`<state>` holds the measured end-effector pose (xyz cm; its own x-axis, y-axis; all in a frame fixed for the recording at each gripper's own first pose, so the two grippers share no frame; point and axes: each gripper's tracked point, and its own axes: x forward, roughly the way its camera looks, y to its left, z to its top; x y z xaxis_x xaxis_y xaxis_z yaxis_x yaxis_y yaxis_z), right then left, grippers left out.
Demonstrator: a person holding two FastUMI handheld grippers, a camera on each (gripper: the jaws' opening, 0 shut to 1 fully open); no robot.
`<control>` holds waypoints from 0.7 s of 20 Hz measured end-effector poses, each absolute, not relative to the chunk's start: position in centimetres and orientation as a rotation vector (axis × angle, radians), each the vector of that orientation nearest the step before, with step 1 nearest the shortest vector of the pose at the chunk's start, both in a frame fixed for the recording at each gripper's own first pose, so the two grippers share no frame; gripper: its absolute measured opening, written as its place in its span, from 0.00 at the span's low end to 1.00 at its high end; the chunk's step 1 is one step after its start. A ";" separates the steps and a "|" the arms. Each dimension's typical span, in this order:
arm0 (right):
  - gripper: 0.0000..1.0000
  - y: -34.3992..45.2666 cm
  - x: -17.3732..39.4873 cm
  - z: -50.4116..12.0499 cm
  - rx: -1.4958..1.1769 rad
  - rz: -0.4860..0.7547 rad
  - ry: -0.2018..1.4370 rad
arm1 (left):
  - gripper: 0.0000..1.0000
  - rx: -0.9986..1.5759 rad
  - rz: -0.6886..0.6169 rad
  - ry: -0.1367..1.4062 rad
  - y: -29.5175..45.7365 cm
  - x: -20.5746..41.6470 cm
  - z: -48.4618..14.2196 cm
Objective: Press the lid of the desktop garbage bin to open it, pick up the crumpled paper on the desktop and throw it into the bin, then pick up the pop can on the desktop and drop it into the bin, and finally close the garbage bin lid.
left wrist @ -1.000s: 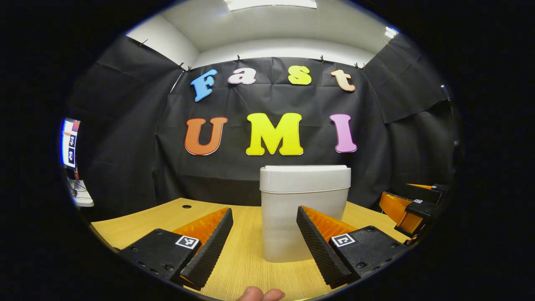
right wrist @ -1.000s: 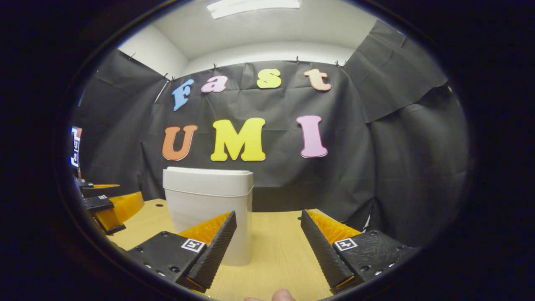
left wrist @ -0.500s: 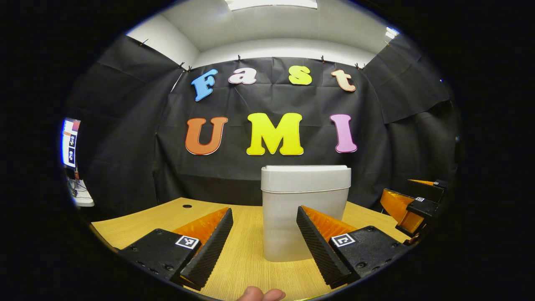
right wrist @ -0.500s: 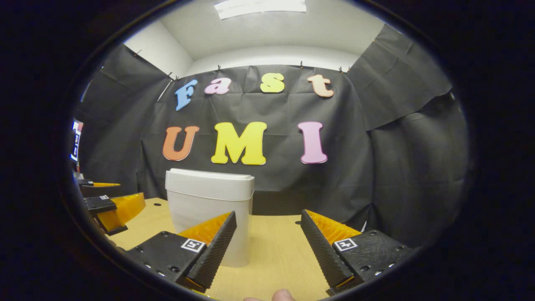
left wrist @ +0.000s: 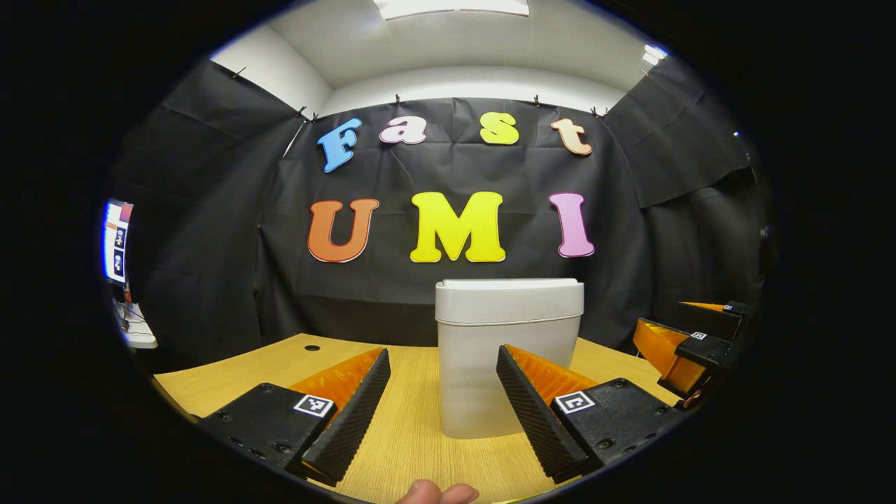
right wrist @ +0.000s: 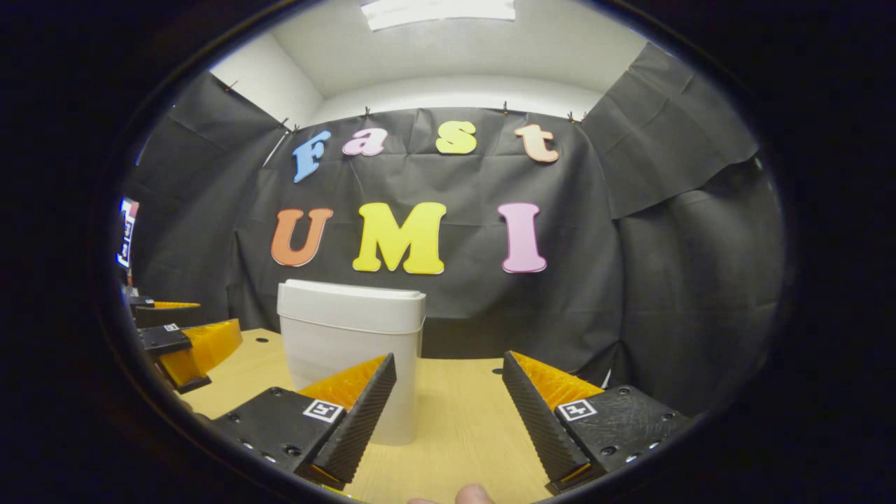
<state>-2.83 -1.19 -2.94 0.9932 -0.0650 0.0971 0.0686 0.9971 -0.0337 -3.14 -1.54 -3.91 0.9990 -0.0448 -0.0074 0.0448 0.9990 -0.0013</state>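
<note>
1. Bin (left wrist: 509, 357) stands upright on the wooden table (left wrist: 413, 434), lid (left wrist: 509, 299) shut, far behind both claws.
2. Left claw (left wrist: 443, 409) is spread wide, gripping nothing.
3. Right claw (right wrist: 448, 413) is likewise spread, the bin to its left.

The left gripper (left wrist: 442, 409) carried two wedge-shaped fingers (left wrist: 350, 420) with ribbed inner faces, each set on a flat black block with small screws along its outer edge and a square black-and-white marker on top. A fingertip (left wrist: 437, 492) of the person showed below the fingers. The right gripper (right wrist: 448, 413) had the same build: ribbed wedges, scuffed black blocks, screws and square markers, again with a fingertip (right wrist: 474, 495) below.
</note>
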 end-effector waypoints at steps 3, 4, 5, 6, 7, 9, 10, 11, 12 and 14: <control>0.95 -0.9 -2.8 -2.8 -0.040 -0.068 -0.096 | 0.98 -0.004 -0.045 0.004 -1.5 -3.4 -3.8; 0.95 -1.0 -2.8 -2.9 -0.041 -0.069 -0.096 | 0.98 -0.004 -0.045 0.004 -1.5 -3.5 -3.7; 0.95 -0.9 -3.0 -2.9 -0.041 -0.069 -0.096 | 0.98 -0.004 -0.044 0.004 -1.3 -3.4 -3.9; 0.95 -0.9 -3.1 -3.0 -0.041 -0.069 -0.096 | 0.98 -0.004 -0.043 0.005 -1.3 -3.5 -3.9; 0.95 -0.8 -3.0 -3.0 -0.040 -0.069 -0.095 | 0.98 -0.005 -0.043 0.007 -1.2 -3.5 -4.0; 0.95 -0.7 -3.1 -3.0 -0.038 -0.067 -0.092 | 0.98 -0.006 -0.040 0.005 -1.1 -3.4 -3.9; 0.95 -0.7 -3.0 -3.0 -0.036 -0.066 -0.092 | 0.98 -0.006 -0.039 0.001 -0.9 -3.5 -3.8; 0.95 -0.7 -3.1 -2.9 -0.037 -0.066 -0.092 | 0.98 -0.006 -0.038 0.000 -1.0 -3.5 -3.7; 0.95 -0.7 -3.0 -2.9 -0.038 -0.067 -0.094 | 0.98 -0.006 -0.039 0.000 -1.0 -3.6 -3.6; 0.95 -0.5 -3.1 -2.8 -0.039 -0.066 -0.096 | 0.98 -0.006 -0.038 0.002 -0.9 -3.6 -3.8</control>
<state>-3.09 -0.55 -2.84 0.9933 -0.0636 0.0967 0.0673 0.9971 -0.0356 -3.62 -0.93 -3.79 0.9993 -0.0378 -0.0019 0.0378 0.9993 -0.0056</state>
